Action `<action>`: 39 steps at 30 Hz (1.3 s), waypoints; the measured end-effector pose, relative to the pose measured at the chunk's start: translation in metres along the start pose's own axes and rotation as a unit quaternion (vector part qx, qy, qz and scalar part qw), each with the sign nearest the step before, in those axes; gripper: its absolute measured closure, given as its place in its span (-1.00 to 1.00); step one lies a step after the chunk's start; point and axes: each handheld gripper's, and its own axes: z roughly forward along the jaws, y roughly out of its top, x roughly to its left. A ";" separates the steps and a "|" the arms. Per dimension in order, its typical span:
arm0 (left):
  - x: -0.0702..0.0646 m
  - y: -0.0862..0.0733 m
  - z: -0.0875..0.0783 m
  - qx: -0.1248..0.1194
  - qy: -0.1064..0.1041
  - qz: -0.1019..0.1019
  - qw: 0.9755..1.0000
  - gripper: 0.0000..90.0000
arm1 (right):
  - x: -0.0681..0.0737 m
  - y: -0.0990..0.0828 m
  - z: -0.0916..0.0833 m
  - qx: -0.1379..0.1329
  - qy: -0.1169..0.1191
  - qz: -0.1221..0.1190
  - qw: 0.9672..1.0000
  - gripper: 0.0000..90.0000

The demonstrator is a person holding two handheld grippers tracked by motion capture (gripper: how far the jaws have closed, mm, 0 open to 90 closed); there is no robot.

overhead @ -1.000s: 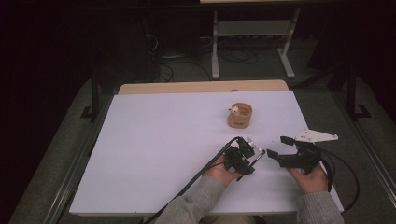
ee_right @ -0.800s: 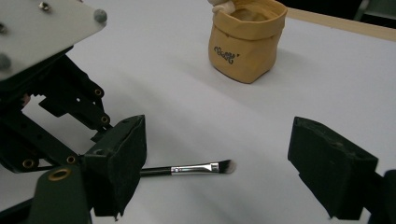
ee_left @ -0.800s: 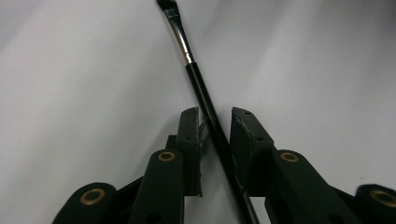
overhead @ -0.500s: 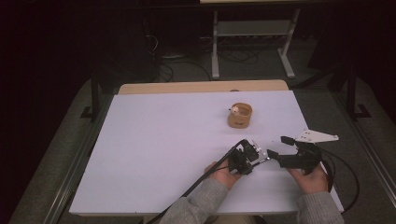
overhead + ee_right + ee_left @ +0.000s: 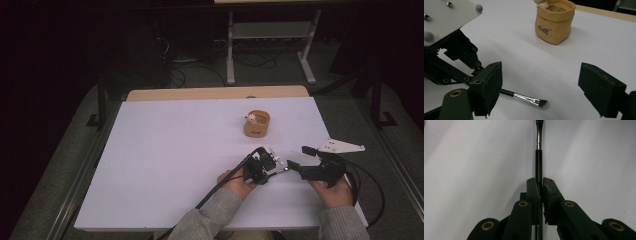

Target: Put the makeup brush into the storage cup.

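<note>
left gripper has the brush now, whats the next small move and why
Probably lift the makeup brush slightly and swing its bristle end toward the tan pouch-shaped holder. The left gripper is shut on the handle, the brush lies low over the white table, and the holder's mouth is open. The right gripper is open.

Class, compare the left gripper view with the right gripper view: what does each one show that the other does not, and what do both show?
Left gripper view alone: the left gripper from behind, its jaws shut on the thin black handle of the small makeup brush.

Right gripper view alone: the tan sack-shaped pot with dark lettering, the brush's pale bristle tip, and the right gripper with jaws wide apart.

Both: the brush's handle and silver ferrule, and the white table.
</note>
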 end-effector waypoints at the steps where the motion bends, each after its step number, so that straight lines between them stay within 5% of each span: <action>1: 0.001 -0.001 -0.001 -0.002 -0.002 -0.003 1.000 0.87 | 0.000 0.000 0.000 -0.001 0.001 0.000 1.000 -0.60; 16: 0.029 -0.028 -0.045 -0.040 -0.015 -0.030 0.999 0.87 | 0.013 0.005 0.010 0.011 0.024 -0.011 1.000 -0.60; 25: 0.049 -0.052 -0.081 -0.064 -0.004 -0.042 0.997 0.87 | 0.028 0.018 0.025 0.038 0.063 -0.010 0.997 -0.57; 39: 0.074 -0.101 -0.134 -0.134 -0.009 -0.073 0.988 0.87 | 0.060 0.071 0.052 0.057 0.129 -0.046 0.989 -0.48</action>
